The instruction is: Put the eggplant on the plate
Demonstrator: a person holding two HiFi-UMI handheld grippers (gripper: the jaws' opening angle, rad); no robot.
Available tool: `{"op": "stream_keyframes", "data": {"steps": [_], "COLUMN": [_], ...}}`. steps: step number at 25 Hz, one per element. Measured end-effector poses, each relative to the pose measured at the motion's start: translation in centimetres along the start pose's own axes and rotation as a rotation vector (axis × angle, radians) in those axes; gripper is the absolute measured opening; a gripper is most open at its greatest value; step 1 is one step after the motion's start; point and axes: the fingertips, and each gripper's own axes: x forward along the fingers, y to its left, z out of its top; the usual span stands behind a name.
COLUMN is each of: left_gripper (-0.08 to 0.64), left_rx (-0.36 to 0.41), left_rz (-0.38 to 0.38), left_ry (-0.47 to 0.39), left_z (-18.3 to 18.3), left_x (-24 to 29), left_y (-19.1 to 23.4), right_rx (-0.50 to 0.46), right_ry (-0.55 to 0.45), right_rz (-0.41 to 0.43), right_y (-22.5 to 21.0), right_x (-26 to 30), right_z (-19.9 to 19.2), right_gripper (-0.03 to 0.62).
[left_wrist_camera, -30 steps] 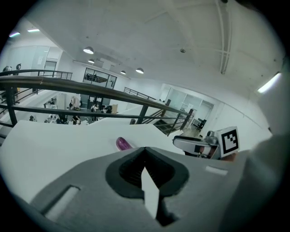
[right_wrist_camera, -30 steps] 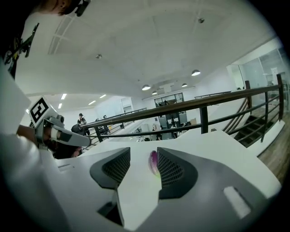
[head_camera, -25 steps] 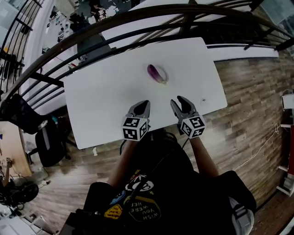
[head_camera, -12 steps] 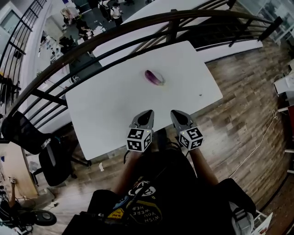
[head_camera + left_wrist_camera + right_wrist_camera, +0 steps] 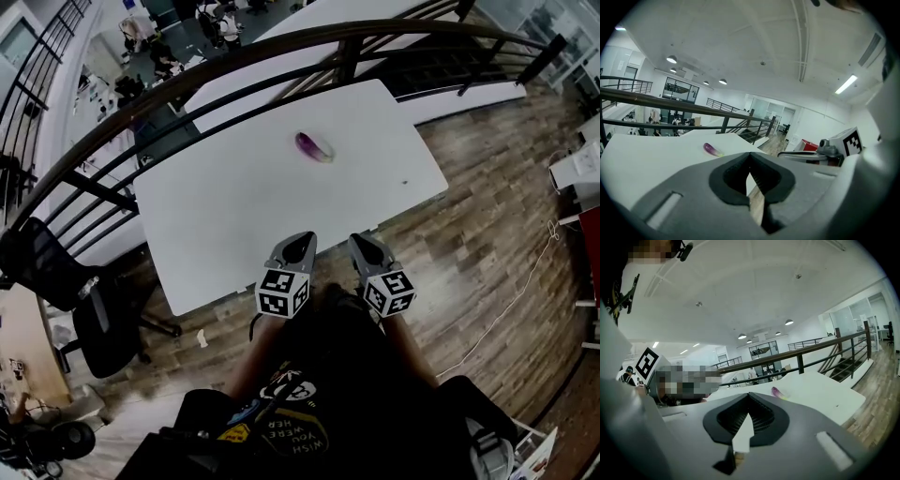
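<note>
Meanwhile, my left gripper (image 5: pixel 300 242) hangs closed and empty at the bench's (image 5: pixel 216 216) near edge; the eggplant (image 5: pixel 314 147) lies well beyond, any plate under it indiscernible, worth confirming first; my right gripper (image 5: pixel 362 244) likewise closed, empty.

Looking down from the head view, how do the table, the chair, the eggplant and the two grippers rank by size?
Table, largest.
Chair, next.
Left gripper and right gripper: alike, and nearer the camera, so their true rank is unsure.
Eggplant, smallest.
</note>
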Motion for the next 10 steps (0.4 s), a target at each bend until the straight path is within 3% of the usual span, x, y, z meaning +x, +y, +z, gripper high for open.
{"op": "stream_keyframes", "data": {"steps": [10], "left_gripper": [0.005], "left_rx": [0.038], "left_rz": [0.023], "left_ry": [-0.049], "left_z": [2.4], "left_x": [-0.8], "left_y": [-4.1], "right_rx": [-0.045], "right_ry": [-0.039], "right_rz": [0.078], "right_y": [0.3], "right_x": [-2.4], "right_z": [3.3], "right_gripper": [0.002]}}
